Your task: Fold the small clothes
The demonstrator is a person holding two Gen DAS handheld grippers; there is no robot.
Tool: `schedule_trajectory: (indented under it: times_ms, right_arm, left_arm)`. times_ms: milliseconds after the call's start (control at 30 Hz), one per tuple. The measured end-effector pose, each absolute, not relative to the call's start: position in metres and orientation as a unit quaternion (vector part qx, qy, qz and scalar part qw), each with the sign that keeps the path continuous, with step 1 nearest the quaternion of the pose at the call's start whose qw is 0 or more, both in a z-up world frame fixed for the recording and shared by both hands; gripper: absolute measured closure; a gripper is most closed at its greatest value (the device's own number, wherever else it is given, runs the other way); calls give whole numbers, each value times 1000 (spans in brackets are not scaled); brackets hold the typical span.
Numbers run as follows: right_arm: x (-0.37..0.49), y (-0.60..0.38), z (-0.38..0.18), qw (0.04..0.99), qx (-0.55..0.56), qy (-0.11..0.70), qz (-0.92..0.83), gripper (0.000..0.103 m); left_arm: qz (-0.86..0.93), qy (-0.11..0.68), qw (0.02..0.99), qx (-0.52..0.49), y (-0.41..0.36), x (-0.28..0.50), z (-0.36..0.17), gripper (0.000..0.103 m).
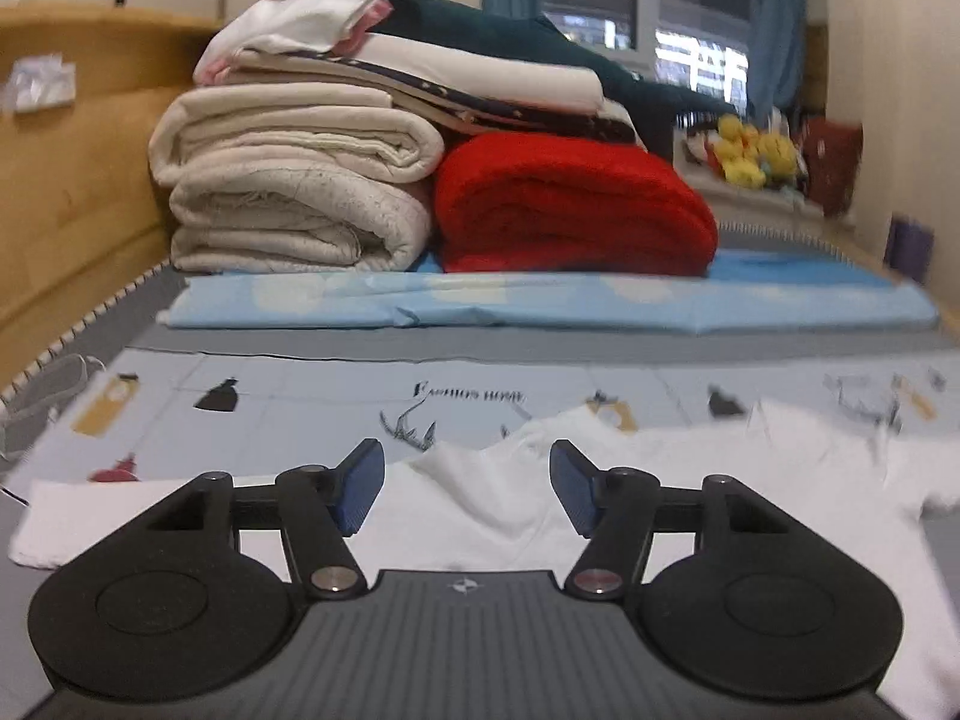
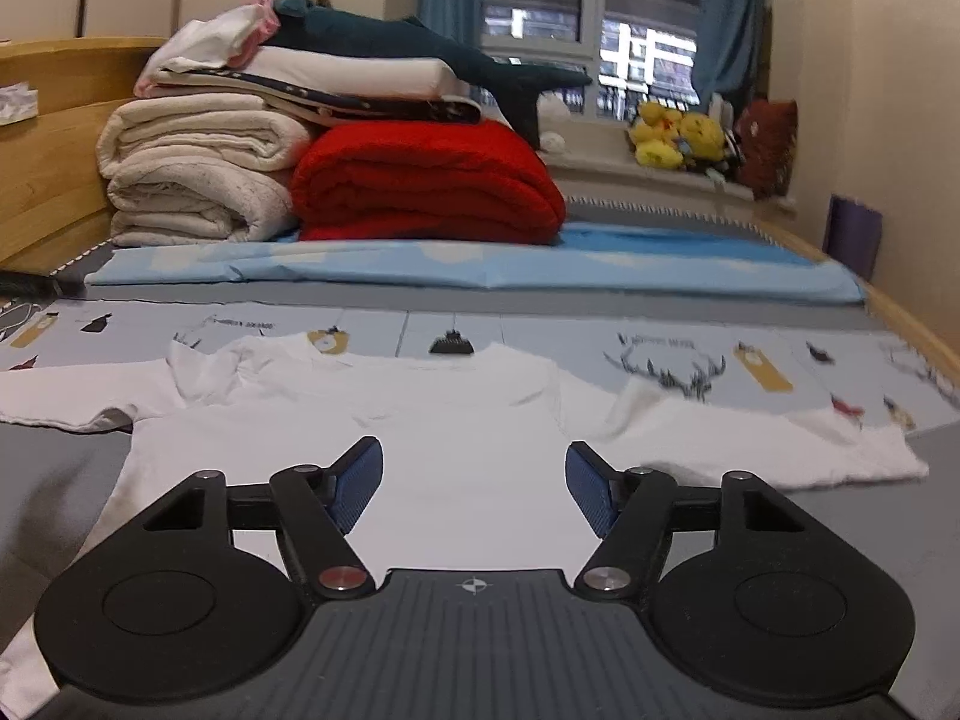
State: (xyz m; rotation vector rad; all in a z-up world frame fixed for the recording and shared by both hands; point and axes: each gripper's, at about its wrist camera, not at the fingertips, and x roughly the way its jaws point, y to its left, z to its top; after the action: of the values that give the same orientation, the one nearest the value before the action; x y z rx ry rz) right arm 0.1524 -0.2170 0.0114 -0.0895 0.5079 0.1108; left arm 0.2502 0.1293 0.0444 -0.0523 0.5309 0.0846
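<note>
Shirt (image 2: pixel 456 456) white, spread flat, left sleeve apparently rumpled.

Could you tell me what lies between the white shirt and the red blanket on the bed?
In the right wrist view, patterned sheet, a grey strip, then folded blue cloth separate white shirt from red blanket.

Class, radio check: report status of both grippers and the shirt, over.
Left hand-held gripper open, empty. Right hand-held gripper open, empty. White shirt spread flat, unfolded, left sleeve rumpled. Nothing blocking.
</note>
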Motion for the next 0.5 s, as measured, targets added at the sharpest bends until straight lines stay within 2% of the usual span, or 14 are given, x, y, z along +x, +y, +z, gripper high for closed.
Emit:
schedule_trajectory:
  times_ms: [67, 167, 333, 500]
  right_arm:
    - [151, -212, 16, 967, -51, 241, 60, 35]
    - [156, -205, 26, 967, -55, 238, 74, 35]
    - [178, -184, 54, 972, -63, 214, 74, 34]
    - [226, -154, 81, 972, -15, 213, 94, 34]
  left_arm:
    - [42, 253, 966, -33, 135, 253, 46, 44]
    - [42, 253, 966, -31, 141, 257, 46, 48]
    - [39, 257, 965, -16, 143, 257, 40, 49]
    - [44, 275, 960, -23, 151, 258, 33, 50]
